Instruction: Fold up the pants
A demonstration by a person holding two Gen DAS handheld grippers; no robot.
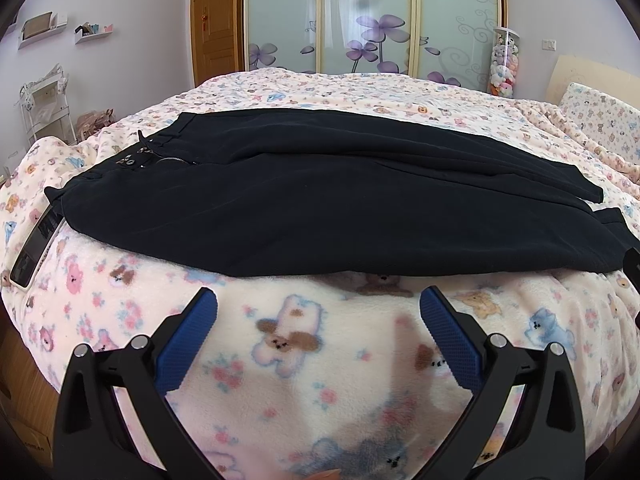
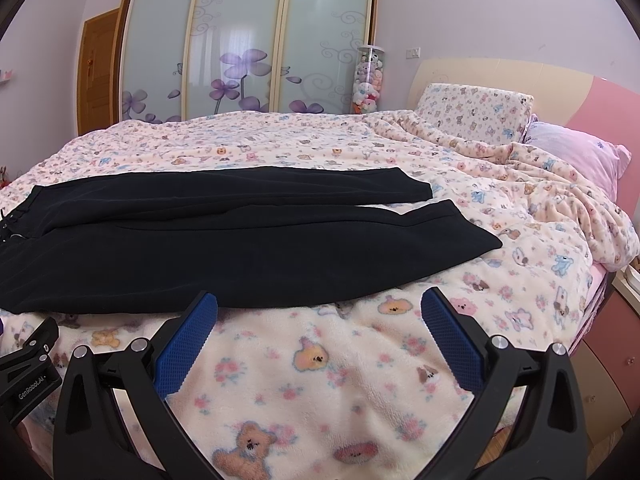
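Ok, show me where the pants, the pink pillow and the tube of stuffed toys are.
pants (image 2: 240,248): right wrist view, middle of the near leg.
pink pillow (image 2: 576,156): right wrist view, its top face.
tube of stuffed toys (image 2: 369,80): right wrist view, middle of the clear tube.

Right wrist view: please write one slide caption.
Open right gripper hovers before flat black fabric pants on a bear-print fleece blanket.

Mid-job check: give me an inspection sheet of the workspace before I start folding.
Surface: bed with teddy-print fleece blanket, rumpled toward the pillows.
Job's things: black pants spread flat, waistband left, legs apart at the hems, unfolded.
Clutter: dark flat device by the waistband.
Grippers: left gripper and right gripper open, short of the pants' near edge.
Cables: nothing seen.
Surroundings: floral sliding wardrobe, tube of plush toys, pink pillow.
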